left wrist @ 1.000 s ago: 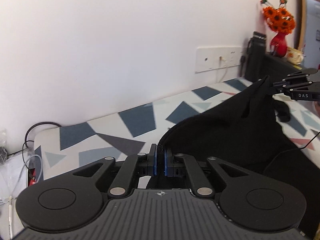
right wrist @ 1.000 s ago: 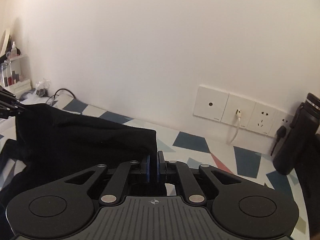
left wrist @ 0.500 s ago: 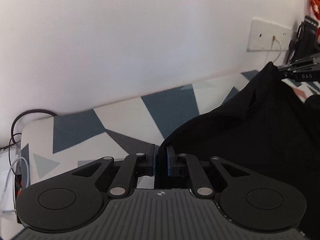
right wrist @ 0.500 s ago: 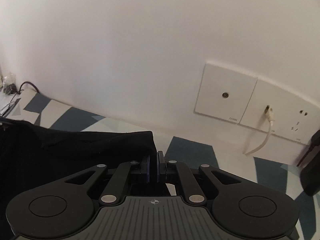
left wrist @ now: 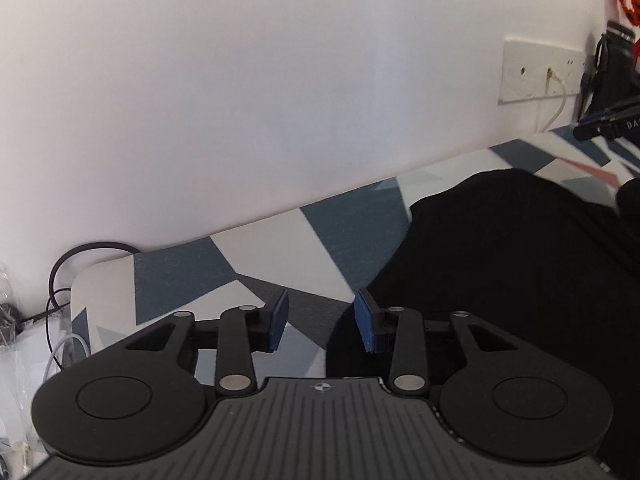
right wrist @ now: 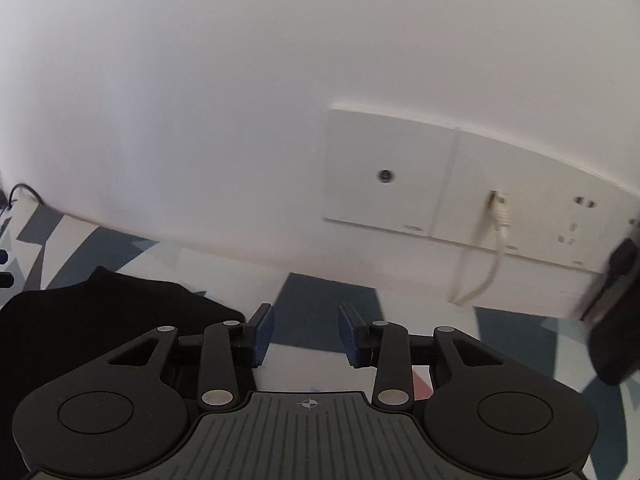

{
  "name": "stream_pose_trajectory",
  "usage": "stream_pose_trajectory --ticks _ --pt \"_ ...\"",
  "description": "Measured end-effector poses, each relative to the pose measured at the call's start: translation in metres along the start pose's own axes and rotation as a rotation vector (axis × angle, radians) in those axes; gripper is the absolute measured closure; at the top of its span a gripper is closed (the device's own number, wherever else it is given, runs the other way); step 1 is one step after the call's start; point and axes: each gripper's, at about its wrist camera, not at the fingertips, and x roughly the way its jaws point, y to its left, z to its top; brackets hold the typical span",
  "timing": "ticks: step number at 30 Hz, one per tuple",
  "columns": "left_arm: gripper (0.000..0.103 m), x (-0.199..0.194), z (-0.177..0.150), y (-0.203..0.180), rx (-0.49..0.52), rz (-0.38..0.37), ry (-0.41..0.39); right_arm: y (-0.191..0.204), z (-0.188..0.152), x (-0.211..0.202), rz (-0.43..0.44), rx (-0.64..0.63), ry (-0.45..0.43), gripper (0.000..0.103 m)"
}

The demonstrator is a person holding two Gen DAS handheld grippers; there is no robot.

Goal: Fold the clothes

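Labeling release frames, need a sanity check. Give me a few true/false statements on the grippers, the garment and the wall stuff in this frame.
1. The left gripper clamps the black garment. False: its jaws are opening and the pads press on no cloth.
2. The right gripper has only patterned surface between its pads. True.
3. The garment is white. False: black.
4. A white cable is plugged into the wall plate. True.
5. The garment hangs in the air. False: it lies on the surface.

Black garment [left wrist: 520, 264] runs off the frame edge; wall socket plate [right wrist: 520, 200] is blurred
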Motion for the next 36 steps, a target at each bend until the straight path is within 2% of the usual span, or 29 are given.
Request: stream_pose_trajectory --ticks 3,5,7,10,13,15,16,17,19,21,23,26,29,31,34,36 --pt "0.065 -0.022 -0.010 -0.016 -0.009 -0.072 0.002 -0.033 -0.026 -0.035 -0.004 0.053 0.047 0.065" --pt "0.063 -0.028 -0.019 -0.030 -0.013 -0.102 0.025 -0.048 -0.049 -0.053 -0.033 0.085 0.090 0.060" --pt "0.059 -0.031 -0.029 -0.044 -0.017 -0.124 0.053 -0.058 -0.074 -0.070 -0.069 0.125 0.125 0.060" --pt "0.057 -0.025 -0.040 -0.065 -0.005 -0.108 0.100 -0.062 -0.105 -0.082 -0.079 0.210 0.126 0.060" --pt "0.054 -0.015 -0.045 -0.076 -0.018 -0.085 0.148 -0.056 -0.111 -0.082 -0.055 0.275 0.084 0.056" --pt "0.045 -0.008 -0.047 -0.081 -0.011 -0.057 0.182 -0.049 -0.105 -0.075 -0.062 0.296 0.057 0.035" --pt "0.042 -0.005 -0.048 -0.084 -0.007 -0.041 0.193 -0.046 -0.102 -0.069 -0.094 0.297 0.055 0.032" --pt "0.035 -0.004 -0.048 -0.084 -0.013 -0.031 0.196 -0.043 -0.098 -0.063 -0.133 0.296 0.056 0.031" --pt "0.027 -0.001 -0.047 -0.083 -0.048 -0.017 0.221 -0.045 -0.093 -0.049 -0.224 0.321 0.080 0.034" --pt "0.009 0.004 -0.046 -0.079 -0.094 -0.004 0.253 -0.052 -0.094 -0.035 -0.237 0.383 0.111 0.059" --pt "0.000 0.010 -0.047 -0.073 -0.135 0.010 0.272 -0.050 -0.093 -0.031 -0.273 0.352 0.110 0.071" --pt "0.000 0.011 -0.046 -0.071 -0.140 0.016 0.283 -0.048 -0.094 -0.031 -0.232 0.306 0.104 0.098" --pt "0.000 0.010 -0.047 -0.070 -0.141 0.013 0.280 -0.062 -0.099 -0.038 -0.237 0.313 0.091 0.102" --pt "0.000 0.010 -0.048 -0.069 -0.142 0.015 0.277 -0.080 -0.103 -0.050 -0.316 0.333 0.065 0.102" --pt "0.000 0.010 -0.048 -0.069 -0.147 0.018 0.275 -0.117 -0.109 -0.086 -0.462 0.421 -0.026 0.102" --pt "0.000 0.009 -0.047 -0.070 -0.153 0.023 0.275 -0.137 -0.119 -0.104 -0.503 0.486 -0.038 0.102"
